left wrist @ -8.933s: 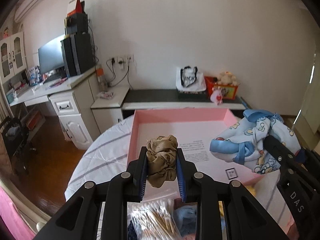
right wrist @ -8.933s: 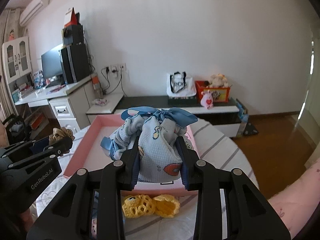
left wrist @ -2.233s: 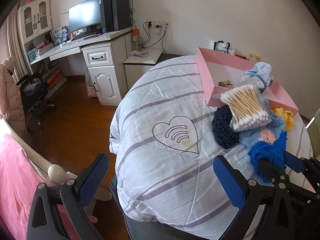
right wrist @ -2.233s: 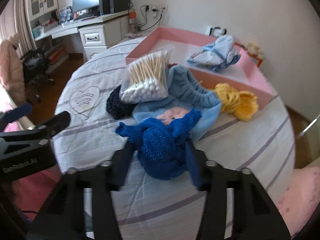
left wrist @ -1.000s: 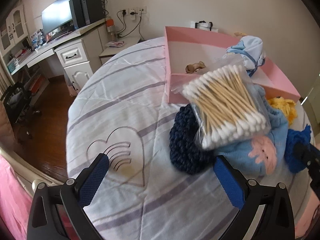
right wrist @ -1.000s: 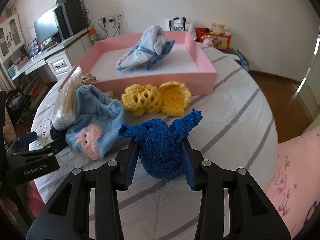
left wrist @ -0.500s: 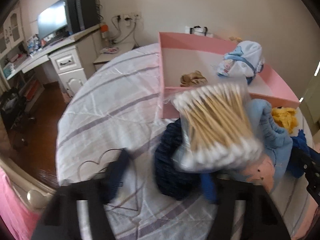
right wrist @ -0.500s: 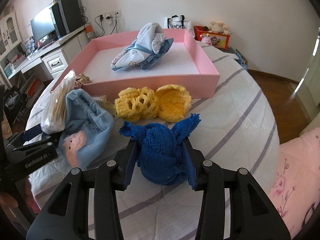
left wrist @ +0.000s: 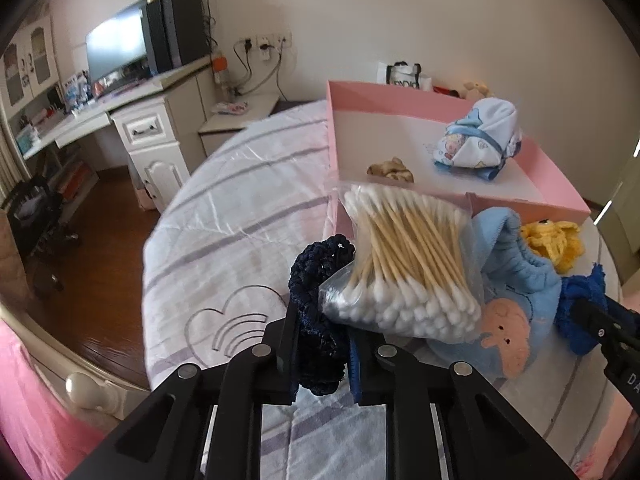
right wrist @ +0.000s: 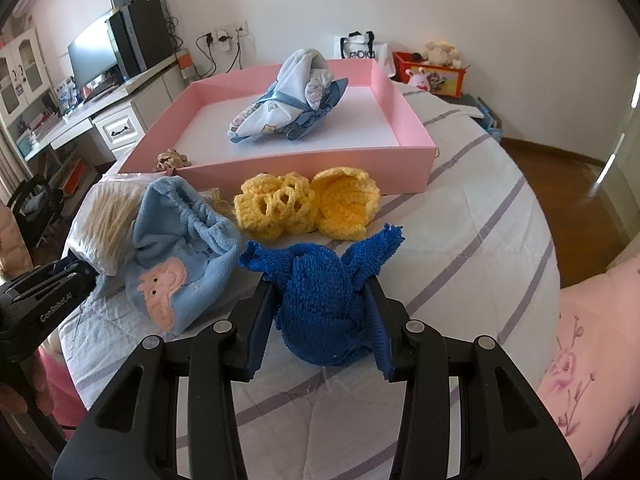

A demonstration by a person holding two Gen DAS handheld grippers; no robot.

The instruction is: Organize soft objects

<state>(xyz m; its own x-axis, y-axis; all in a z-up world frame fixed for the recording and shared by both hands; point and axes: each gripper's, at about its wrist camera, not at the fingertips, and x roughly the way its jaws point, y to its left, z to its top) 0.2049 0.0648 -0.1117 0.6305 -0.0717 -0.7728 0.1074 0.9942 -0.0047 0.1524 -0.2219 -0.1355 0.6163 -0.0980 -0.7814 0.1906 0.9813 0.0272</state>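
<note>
Left tongs point(left wrist: 322, 354) have just clenched the navy knit point(left wrist: 320, 276) (half-hidden under swabs point(left wrist: 404, 256)); right tongs point(right wrist: 322, 322) grasp blue cloth point(right wrist: 320, 296).

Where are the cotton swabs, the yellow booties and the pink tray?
cotton swabs point(left wrist: 404, 256), left wrist view, middle of the bag
yellow booties point(right wrist: 306, 208), right wrist view, between the pair
pink tray point(right wrist: 304, 172), right wrist view, near wall

White walls point(left wrist: 400, 20), wooden floor point(left wrist: 100, 216), white desk point(left wrist: 148, 120) with monitor point(left wrist: 116, 50).

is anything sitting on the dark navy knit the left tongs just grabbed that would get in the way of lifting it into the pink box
Yes: the cotton swab bag lies across the navy knit that the left tongs have just closed on, between it and the pink box.
</note>
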